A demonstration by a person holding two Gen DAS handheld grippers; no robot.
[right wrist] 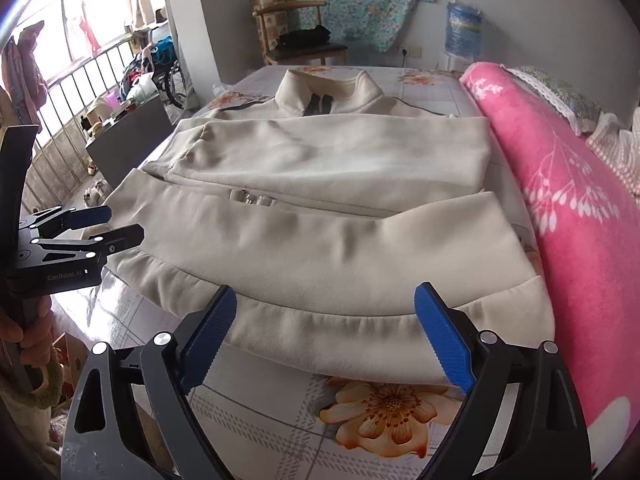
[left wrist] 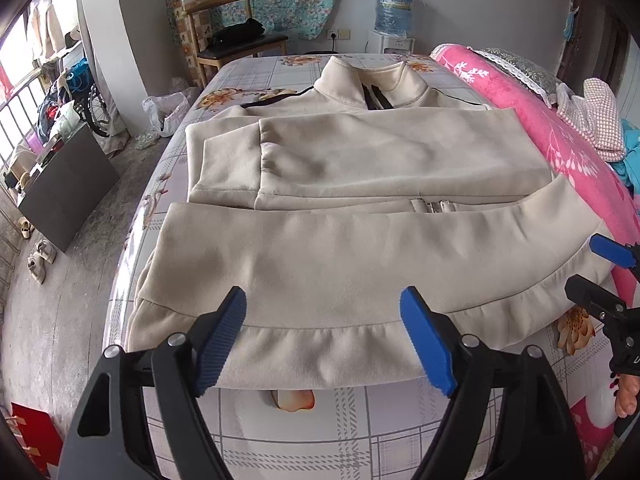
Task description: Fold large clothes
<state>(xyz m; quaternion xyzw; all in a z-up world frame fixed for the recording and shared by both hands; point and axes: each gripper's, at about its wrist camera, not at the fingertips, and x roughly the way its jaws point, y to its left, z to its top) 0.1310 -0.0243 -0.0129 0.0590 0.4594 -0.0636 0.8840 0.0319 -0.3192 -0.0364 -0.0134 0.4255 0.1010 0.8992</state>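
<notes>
A cream zip-up jacket lies flat on the bed, collar at the far end and both sleeves folded across its chest. Its ribbed hem runs along the near edge, and the zipper end shows at mid-body. My left gripper hovers open over the left part of the hem, its blue pads wide apart and pressing on nothing. My right gripper stands open over the hem of the jacket on the right side. Each gripper appears in the other's view: the right gripper and the left gripper.
The bed has a checked floral sheet. A rolled pink blanket lies along the jacket's right side. A wooden chair and a water dispenser stand beyond the bed. A dark cabinet sits on the floor to the left.
</notes>
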